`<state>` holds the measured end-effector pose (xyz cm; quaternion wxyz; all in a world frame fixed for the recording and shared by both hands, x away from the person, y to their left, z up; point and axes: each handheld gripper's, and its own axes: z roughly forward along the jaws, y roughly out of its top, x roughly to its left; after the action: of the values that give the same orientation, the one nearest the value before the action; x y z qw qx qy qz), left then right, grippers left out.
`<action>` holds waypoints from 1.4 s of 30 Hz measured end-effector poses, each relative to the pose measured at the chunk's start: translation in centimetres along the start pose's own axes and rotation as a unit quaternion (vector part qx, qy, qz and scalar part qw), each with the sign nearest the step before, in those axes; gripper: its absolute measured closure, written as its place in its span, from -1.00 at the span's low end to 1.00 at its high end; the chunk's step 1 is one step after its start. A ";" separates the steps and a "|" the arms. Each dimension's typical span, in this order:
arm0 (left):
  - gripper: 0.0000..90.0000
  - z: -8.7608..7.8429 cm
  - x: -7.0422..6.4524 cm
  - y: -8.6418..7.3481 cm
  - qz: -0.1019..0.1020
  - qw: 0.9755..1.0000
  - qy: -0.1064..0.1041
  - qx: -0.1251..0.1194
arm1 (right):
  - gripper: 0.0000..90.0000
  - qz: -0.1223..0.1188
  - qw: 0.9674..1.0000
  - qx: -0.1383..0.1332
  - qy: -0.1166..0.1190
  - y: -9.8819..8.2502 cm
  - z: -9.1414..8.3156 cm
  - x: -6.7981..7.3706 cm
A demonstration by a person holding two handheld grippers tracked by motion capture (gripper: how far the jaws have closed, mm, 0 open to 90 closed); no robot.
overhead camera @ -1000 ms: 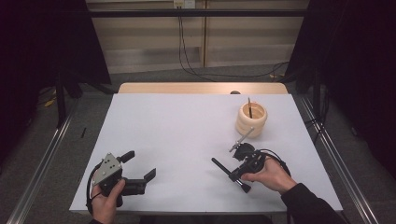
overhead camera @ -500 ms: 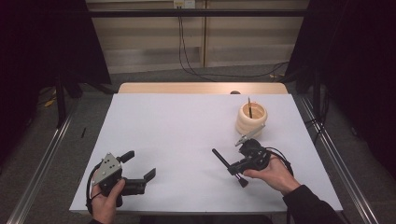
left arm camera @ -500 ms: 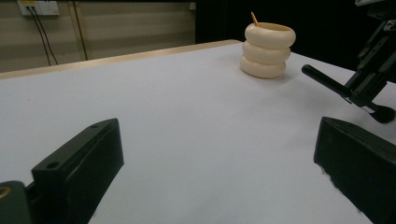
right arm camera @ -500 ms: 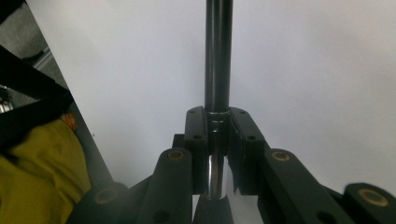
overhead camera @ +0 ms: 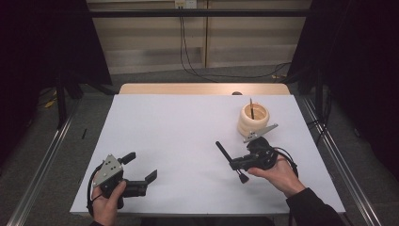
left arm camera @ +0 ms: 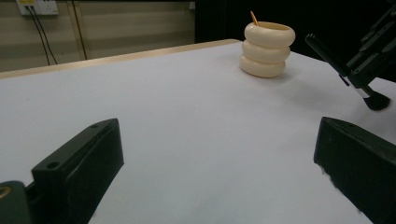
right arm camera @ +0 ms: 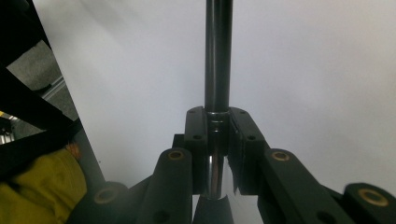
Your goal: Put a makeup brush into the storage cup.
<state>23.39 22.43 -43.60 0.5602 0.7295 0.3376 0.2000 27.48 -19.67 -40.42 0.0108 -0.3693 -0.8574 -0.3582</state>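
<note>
a black brush point(overhead camera: 229, 160) is clamped between the jaws of the right gripper point(overhead camera: 237, 164), handle pointing away from the cream holder point(overhead camera: 253, 118) just behind it. the left gripper point(overhead camera: 141, 172) is spread wide over bare table point(overhead camera: 179, 127), nothing held.

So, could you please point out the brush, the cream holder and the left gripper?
brush point(overhead camera: 223, 151), high view, on its black handle.
cream holder point(left arm camera: 267, 48), left gripper view, on its middle ring.
left gripper point(overhead camera: 142, 167), high view, between its open jaws.
</note>
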 end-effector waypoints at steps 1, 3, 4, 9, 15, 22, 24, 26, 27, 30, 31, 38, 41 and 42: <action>-0.97 0.0 0.0 0.0 0.001 1.000 -0.001 0.000 | 0.75 -0.003 1.000 -0.008 -0.003 0.0 -0.1 0.0; -0.97 0.0 0.0 0.0 0.001 1.000 0.000 0.001 | 0.75 -0.003 1.000 -0.022 -0.003 0.0 -0.3 0.0; -0.97 0.0 0.0 0.0 0.000 1.000 -0.001 0.001 | 0.75 -0.003 1.000 -0.029 -0.003 0.0 -0.4 0.1; -0.97 0.0 0.0 0.0 0.002 1.000 -0.002 0.002 | 0.75 -0.016 0.996 -0.082 -0.008 -0.1 -1.0 0.1; -0.97 0.0 0.0 0.0 0.000 1.000 -0.001 0.001 | 0.75 -0.025 0.990 -0.135 -0.013 -0.2 -1.6 0.0; -0.97 0.0 0.0 0.0 0.001 1.000 -0.001 0.001 | 0.75 -0.032 0.979 -0.199 -0.017 -0.5 -2.6 0.1; -0.97 0.0 0.0 0.0 0.000 1.000 -0.001 0.000 | 0.75 -0.035 0.975 -0.217 -0.017 -0.5 -2.9 0.1; -0.97 0.0 0.0 0.0 -0.001 1.000 -0.001 0.000 | 0.75 -0.035 0.972 -0.232 -0.018 -0.6 -3.1 0.1; -0.97 0.0 0.0 0.0 0.000 1.000 -0.001 0.000 | 0.75 -0.036 0.970 -0.239 -0.017 -0.7 -3.3 0.1; -0.97 0.0 0.0 0.0 -0.001 1.000 -0.001 0.000 | 0.75 -0.038 0.966 -0.256 -0.015 -0.8 -3.5 0.1; -0.97 0.0 0.0 0.0 -0.001 1.000 -0.001 0.000 | 0.75 -0.039 0.965 -0.260 -0.015 -0.8 -3.6 0.2; -0.97 0.0 0.0 0.0 0.000 1.000 -0.001 0.000 | 0.75 -0.046 0.953 -0.298 -0.014 -1.0 -4.2 0.2; -0.97 0.0 0.0 0.0 0.000 1.000 -0.002 0.000 | 0.75 -0.040 0.951 -0.306 -0.017 -1.1 -4.6 0.1; -0.97 0.0 0.0 0.0 0.000 1.000 -0.003 0.000 | 0.75 -0.037 0.950 -0.311 -0.015 -1.3 -4.7 0.1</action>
<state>23.37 22.43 -43.60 0.5613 0.7299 0.3360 0.1983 25.43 -23.15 -37.64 -0.1303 -0.3277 -0.7165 -0.6019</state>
